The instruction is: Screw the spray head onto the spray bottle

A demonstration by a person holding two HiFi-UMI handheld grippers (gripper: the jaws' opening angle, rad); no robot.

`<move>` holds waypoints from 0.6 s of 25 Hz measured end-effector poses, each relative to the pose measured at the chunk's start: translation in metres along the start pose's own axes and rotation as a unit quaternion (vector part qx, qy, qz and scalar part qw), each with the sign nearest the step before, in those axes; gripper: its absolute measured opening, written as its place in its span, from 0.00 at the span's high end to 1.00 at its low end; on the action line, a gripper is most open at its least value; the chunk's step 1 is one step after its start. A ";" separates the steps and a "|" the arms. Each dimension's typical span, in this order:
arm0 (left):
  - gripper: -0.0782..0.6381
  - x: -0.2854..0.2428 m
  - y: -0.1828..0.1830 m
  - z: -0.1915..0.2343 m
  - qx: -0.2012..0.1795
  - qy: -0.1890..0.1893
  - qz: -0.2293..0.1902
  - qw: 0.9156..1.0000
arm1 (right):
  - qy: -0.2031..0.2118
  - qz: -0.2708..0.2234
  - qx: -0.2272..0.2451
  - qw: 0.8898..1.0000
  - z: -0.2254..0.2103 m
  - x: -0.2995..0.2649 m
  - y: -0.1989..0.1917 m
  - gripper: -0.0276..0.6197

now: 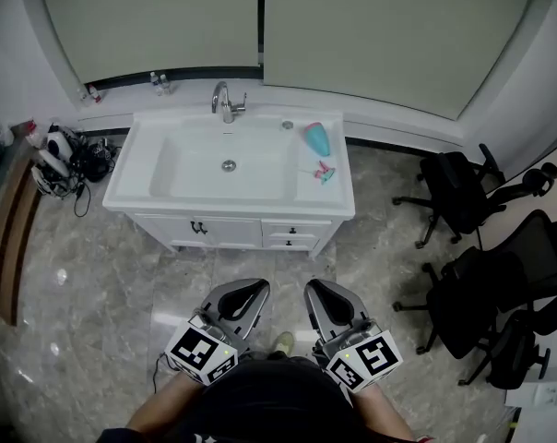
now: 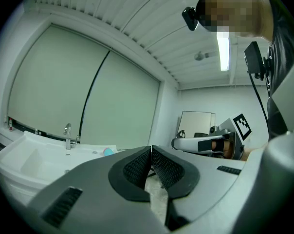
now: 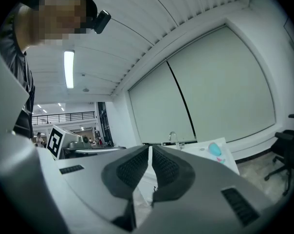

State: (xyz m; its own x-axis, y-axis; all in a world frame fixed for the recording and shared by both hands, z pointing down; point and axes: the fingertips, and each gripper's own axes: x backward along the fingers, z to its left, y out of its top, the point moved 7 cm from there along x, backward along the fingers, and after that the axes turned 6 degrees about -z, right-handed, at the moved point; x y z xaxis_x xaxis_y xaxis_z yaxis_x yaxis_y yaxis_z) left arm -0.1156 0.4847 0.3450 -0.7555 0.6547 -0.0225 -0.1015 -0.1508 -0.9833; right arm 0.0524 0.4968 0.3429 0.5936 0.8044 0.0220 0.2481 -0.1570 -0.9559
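Both your grippers are clenched on nothing: the left gripper and the right gripper have their pads pressed together and empty, held low and close to your body. The teal spray bottle lies on its side near the back right corner of the vanity top. The small pink-and-teal spray head rests just in front of it on the same right-hand ledge, near but not touching. The bottle is probably light, smooth plastic with a rounded body, so it is likely to roll or slip. Take it across the middle of the body and stand it up before threading. The spray head looks small and awkward, and its collar is likely the firmest place to grasp. How full the bottle is cannot be seen. That ledge is narrow, with the basin dropping away on its left and the outer edge on its right, so a nudge could send either piece off. The floor ahead of you is open, the faucet stands well left of both pieces, and the office chairs crowd only the far right.
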 end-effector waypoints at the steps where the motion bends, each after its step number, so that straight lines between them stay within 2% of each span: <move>1: 0.88 -0.004 -0.003 -0.003 0.002 0.002 0.004 1.000 | 0.001 0.002 -0.004 1.000 -0.005 0.004 -0.001 0.96; 8: 0.88 -0.041 -0.013 -0.021 -0.008 0.009 0.024 1.000 | 0.002 -0.005 -0.024 1.000 -0.047 0.021 -0.001 0.95; 15: 0.88 -0.063 -0.014 -0.022 -0.010 0.015 0.035 0.999 | 0.003 -0.010 -0.033 0.999 -0.071 0.020 0.005 0.96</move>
State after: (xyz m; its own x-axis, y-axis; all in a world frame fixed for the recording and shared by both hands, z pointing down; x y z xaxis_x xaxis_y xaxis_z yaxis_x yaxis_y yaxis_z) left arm -0.0524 0.4616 0.3568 -0.7405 0.6652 -0.0959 -0.0359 -0.1815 -0.9827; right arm 0.1198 0.4717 0.3597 0.5930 0.8041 0.0427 0.3094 -0.1786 -0.9340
